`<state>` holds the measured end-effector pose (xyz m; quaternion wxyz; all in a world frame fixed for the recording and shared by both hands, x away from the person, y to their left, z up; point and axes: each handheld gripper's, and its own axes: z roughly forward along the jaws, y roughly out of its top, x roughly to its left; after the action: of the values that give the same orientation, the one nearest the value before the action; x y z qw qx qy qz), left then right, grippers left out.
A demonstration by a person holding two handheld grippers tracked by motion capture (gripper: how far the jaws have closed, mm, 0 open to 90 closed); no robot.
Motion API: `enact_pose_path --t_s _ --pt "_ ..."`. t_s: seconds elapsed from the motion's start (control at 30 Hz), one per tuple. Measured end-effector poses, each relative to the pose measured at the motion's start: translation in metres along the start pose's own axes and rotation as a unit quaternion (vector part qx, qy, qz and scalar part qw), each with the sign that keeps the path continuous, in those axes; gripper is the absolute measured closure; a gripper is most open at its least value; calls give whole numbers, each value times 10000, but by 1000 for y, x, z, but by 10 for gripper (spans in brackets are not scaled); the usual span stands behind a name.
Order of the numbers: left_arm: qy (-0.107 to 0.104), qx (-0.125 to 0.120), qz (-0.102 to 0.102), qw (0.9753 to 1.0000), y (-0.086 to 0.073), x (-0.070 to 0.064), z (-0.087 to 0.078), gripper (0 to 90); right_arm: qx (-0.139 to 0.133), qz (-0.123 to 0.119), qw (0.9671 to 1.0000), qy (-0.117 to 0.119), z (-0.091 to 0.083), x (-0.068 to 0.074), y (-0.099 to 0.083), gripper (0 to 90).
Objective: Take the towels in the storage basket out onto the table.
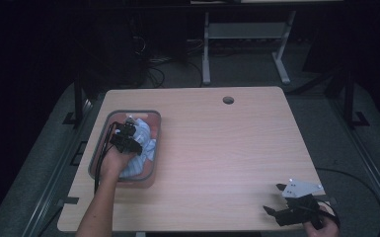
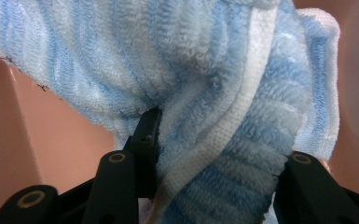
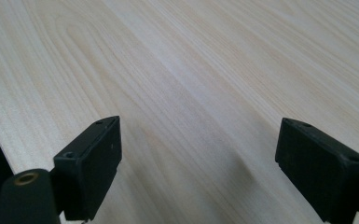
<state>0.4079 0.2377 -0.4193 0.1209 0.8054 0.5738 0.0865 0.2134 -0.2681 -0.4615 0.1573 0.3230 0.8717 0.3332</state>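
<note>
Pale wooden desk (image 1: pixel 217 143): left gripper (image 1: pixel 127 137) fingers bite halfway into the blue-striped terry towel (image 2: pixel 205 70) inside the pink bin (image 1: pixel 153 168); right gripper (image 1: pixel 288 202) idles far off, agape and empty.

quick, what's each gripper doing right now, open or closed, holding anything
Left gripper: in the pink tub, jaws pressed into the blue striped towel; whether they are clamped on it cannot be told.
Right gripper: open, holding nothing, over the bare table.

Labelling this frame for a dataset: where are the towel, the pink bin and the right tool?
towel (image 2: pixel 242 140): left gripper view, striped fold.
pink bin (image 1: pixel 157 129): high view, right rim.
right tool (image 1: pixel 275 198): high view, between its fingertips.
</note>
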Motion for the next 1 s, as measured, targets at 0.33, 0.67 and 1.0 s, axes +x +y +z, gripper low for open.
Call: enact_pose_path --t_s 0.33,0.67,1.0 --pt "-133 -28 35 9999 -1 3 -4 678 -61 34 10000 -64 -1 -3 -1 138" --pt "-619 -477 -134 9969 -12 9 -26 694 -177 120 9997 -136 -5 -6 -1 138" --pt "-1121 -993 -220 9885 -28 15 -46 692 -221 176 9995 -151 -6 -5 0 138"
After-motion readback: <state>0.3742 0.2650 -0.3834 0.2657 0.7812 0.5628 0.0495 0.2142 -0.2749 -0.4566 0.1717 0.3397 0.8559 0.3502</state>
